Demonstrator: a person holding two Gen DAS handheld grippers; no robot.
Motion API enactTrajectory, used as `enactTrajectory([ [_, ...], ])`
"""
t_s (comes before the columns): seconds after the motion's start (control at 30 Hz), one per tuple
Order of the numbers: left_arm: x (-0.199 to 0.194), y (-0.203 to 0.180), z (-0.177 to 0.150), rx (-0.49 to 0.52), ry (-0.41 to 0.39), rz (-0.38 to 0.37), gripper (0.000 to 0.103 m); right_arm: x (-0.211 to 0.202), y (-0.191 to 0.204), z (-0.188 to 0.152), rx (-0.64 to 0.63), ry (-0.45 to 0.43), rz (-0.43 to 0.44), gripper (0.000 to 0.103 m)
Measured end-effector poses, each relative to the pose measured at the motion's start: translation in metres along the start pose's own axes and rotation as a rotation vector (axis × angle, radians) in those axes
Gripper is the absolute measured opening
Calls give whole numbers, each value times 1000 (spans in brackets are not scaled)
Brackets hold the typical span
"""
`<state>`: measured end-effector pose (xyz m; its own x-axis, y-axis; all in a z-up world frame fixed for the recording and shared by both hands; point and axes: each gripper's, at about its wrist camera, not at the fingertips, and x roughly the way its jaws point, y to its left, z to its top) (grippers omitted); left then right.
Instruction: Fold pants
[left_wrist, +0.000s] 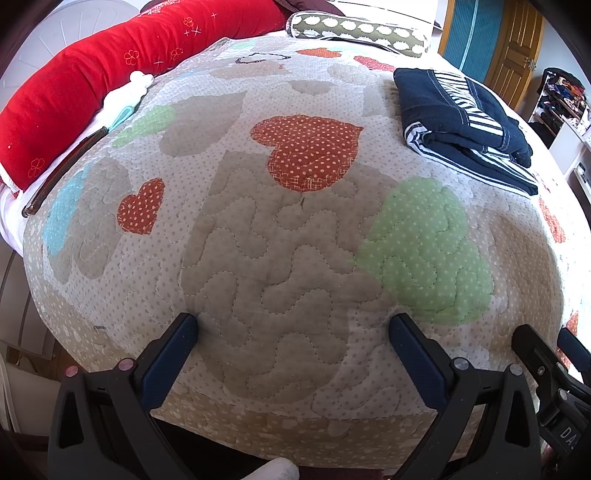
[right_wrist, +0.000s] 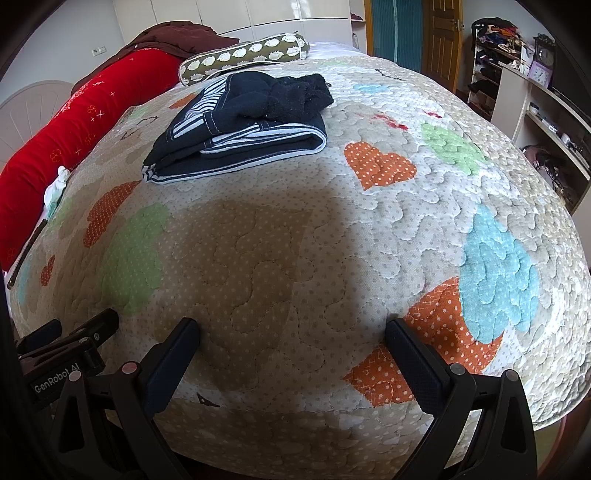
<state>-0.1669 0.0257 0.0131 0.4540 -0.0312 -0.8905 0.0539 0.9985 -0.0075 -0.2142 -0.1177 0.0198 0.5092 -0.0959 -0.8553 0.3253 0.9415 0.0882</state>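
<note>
- Surface: a bed covered by a quilt (left_wrist: 280, 236), beige with white dots, wavy stitching, and heart patches in orange, green and light blue. Its near edge runs under both cameras.
- Left gripper (left_wrist: 293, 332): fingers spread wide, nothing between them, held over the near part of the quilt. I cannot tell whether the tips touch the fabric.
- Right gripper (right_wrist: 293, 334): fingers likewise wide apart and empty, over the near edge of the quilt, just beside the left one; each shows at the edge of the other's view.
- A shadow lies on the quilt ahead of the right gripper.
- Pants (right_wrist: 240, 125): dark navy with white-striped lining and white stitching, folded into a flat stack on the middle of the quilt, well apart from both grippers. In the left view they lie to the far right (left_wrist: 465, 125).
- Long axis of the stack in the right view: from lower left to upper right. A folded edge faces the cameras; a looser dark bunch sits on the far top.
- Beyond, along the left side: a long red bolster (left_wrist: 92, 85) and an olive bolster with white spots (right_wrist: 243, 55) at the far end.
- Room: white cabinets behind the bed, a wooden door (right_wrist: 441, 40), a blue-green panel beside it, and cluttered shelves (right_wrist: 517, 74) at right.
</note>
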Motion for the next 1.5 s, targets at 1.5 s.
enactTrajectory([
  [1.5, -3, -5, -5, 0, -32, 7, 103, -2, 3, -2, -28, -18, -20, 103],
])
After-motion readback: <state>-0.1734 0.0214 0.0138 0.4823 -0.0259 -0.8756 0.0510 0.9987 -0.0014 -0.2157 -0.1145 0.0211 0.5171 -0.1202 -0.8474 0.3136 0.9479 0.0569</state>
